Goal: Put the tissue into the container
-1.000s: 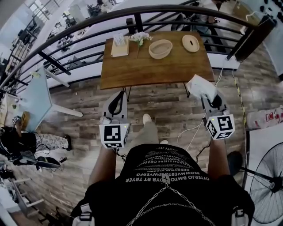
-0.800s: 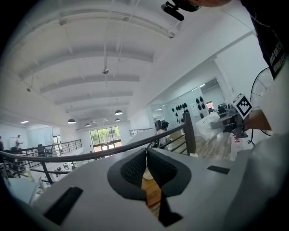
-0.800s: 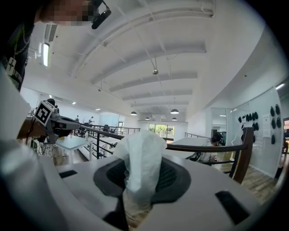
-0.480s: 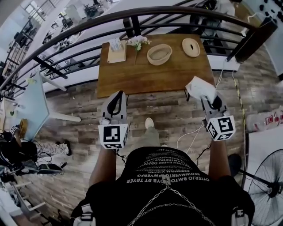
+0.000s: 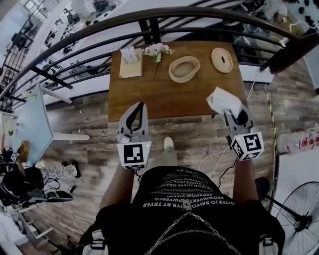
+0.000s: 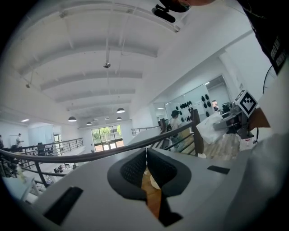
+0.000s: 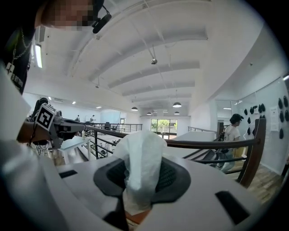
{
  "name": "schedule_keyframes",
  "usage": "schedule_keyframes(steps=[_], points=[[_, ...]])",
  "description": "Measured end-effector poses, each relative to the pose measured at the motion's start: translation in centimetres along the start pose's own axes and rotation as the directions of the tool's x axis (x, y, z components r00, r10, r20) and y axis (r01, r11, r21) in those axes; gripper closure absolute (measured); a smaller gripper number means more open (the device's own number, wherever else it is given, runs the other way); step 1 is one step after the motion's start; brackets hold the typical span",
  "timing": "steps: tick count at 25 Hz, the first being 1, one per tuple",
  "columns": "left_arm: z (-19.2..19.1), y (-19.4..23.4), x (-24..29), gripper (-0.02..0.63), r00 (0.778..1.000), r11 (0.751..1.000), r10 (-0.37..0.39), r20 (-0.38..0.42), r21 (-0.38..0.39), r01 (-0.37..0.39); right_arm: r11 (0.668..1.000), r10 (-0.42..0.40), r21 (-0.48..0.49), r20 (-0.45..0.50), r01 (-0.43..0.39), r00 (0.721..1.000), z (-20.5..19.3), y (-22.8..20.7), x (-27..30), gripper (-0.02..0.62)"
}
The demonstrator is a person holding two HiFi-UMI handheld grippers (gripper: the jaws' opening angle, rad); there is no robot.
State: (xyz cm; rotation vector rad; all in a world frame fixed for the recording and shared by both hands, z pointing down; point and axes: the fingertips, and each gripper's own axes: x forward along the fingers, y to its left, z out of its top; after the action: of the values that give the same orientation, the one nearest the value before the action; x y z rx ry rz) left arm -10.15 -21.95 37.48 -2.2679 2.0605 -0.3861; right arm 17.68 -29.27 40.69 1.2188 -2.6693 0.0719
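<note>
In the head view a white tissue (image 5: 223, 101) hangs crumpled over the table's near right edge, with my right gripper (image 5: 231, 111) shut on it. The right gripper view shows the tissue (image 7: 140, 155) bunched between the dark pads of that gripper (image 7: 141, 173). An oval woven basket (image 5: 184, 68) stands empty at the back of the wooden table (image 5: 164, 94), and its round lid (image 5: 222, 60) lies to the right. My left gripper (image 5: 141, 106) hovers at the table's near left edge, shut with nothing in it; its pads (image 6: 135, 169) meet.
A tissue box (image 5: 129, 55) on a wooden tray and a small bunch of flowers (image 5: 156, 50) sit at the table's back left. A black railing (image 5: 149, 15) curves behind the table. A fan (image 5: 299, 214) and floor cables (image 5: 217, 157) lie to my right.
Both grippers have moved forward to the table's near edge, the right one carrying the tissue. The table sits closer in the head view.
</note>
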Motion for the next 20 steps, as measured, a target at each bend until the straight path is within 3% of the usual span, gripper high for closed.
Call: schedule_keyframes(steps=[20], points=[[-0.8,9.5,13.9,0.577,0.994,0.992,-0.104,0.024,-0.065,0.106,0.999,-0.03,-0.048,-0.07,0.026,0.997,5.0,-1.6,14.3,0.477]])
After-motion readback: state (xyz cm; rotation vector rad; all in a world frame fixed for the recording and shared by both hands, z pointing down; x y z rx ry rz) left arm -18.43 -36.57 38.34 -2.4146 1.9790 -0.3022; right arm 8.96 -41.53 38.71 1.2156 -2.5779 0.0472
